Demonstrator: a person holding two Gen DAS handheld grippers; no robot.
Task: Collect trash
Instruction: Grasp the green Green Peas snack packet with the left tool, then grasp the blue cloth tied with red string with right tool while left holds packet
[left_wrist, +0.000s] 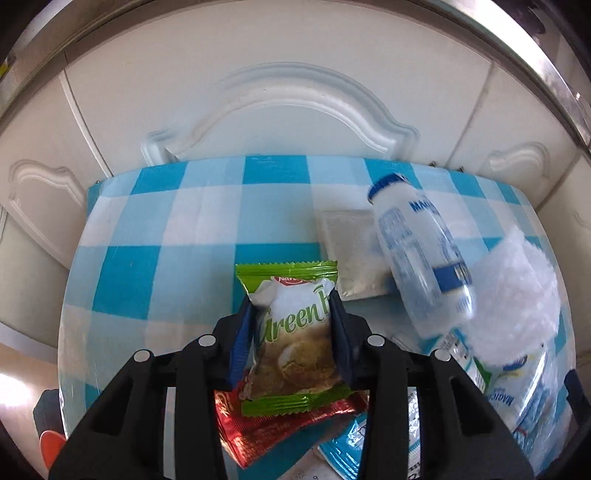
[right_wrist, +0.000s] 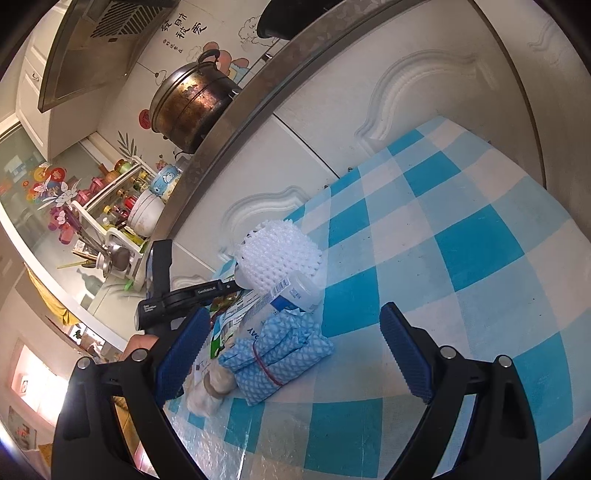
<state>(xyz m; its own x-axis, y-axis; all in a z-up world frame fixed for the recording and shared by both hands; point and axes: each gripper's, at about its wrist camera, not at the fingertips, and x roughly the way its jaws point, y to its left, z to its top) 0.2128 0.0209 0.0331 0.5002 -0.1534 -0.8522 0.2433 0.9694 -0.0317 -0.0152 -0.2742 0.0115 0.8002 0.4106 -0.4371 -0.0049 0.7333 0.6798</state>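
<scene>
My left claw (left_wrist: 291, 325) is clamped on the green wrapper (left_wrist: 295, 332), which sits between its pads just above the bench (left_wrist: 166, 229). My right claw (right_wrist: 295, 354) stands apart, empty. Left to collect, I judge: red wrapper (left_wrist: 266, 428) under the left claw, bottle (left_wrist: 421, 258) and foam net (left_wrist: 517, 295) to its right, blue cloth bundle (right_wrist: 277, 354) ahead of the right.

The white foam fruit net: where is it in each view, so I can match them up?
Left wrist: white foam fruit net at the right edge, behind the tilted white plastic bottle.
Right wrist: centre, behind the same bottle.
Shared landmark: blue-and-white checked tablecloth.
</scene>
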